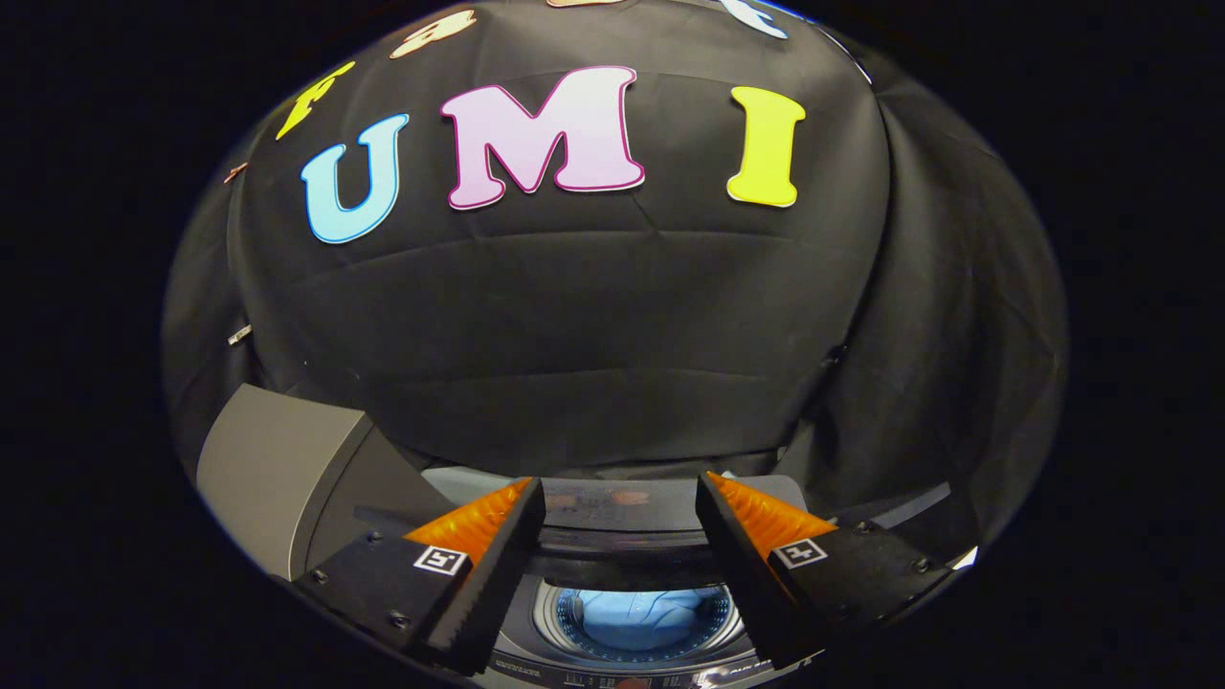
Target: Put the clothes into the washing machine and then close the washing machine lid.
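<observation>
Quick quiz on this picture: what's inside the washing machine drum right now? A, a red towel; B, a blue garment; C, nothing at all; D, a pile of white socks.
B: a blue garment lies in the drum of the washing machine, seen between the fingers of the open, empty gripper held above it.
</observation>
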{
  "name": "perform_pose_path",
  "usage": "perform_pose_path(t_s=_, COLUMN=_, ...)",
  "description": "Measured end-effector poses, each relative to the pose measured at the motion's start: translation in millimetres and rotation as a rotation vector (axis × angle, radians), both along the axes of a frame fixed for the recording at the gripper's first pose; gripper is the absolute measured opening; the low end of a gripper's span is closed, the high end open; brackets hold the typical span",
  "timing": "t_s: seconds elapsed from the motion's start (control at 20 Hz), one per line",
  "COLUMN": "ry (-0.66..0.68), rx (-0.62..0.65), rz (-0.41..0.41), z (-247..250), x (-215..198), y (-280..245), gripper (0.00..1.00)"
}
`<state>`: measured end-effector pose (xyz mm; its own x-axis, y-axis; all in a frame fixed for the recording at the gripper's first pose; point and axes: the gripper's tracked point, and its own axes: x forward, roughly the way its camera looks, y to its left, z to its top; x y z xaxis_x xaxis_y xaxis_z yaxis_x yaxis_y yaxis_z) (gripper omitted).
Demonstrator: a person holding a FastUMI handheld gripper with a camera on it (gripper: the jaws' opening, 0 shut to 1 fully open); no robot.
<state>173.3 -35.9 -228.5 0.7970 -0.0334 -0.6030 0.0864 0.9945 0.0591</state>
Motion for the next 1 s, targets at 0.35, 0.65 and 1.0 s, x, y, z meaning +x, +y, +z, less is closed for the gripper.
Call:
perform_pose_path(t_s=0.35, ry=-0.025, rx=-0.01, rz=-0.01, z=-2.9, x=-11.4, y=1.0, gripper=1.0)
perform_pose_path(t_s=0.65, ry=-0.024, rx=-0.002, rz=-0.003, z=-14.8, x=-28.0, y=4.3, gripper=0.99)
perform_pose_path(t_s=1.0, ry=0.099, rx=-0.062, rz=0.01, z=-72.2, x=-60.2, y=2.3, gripper=1.0)
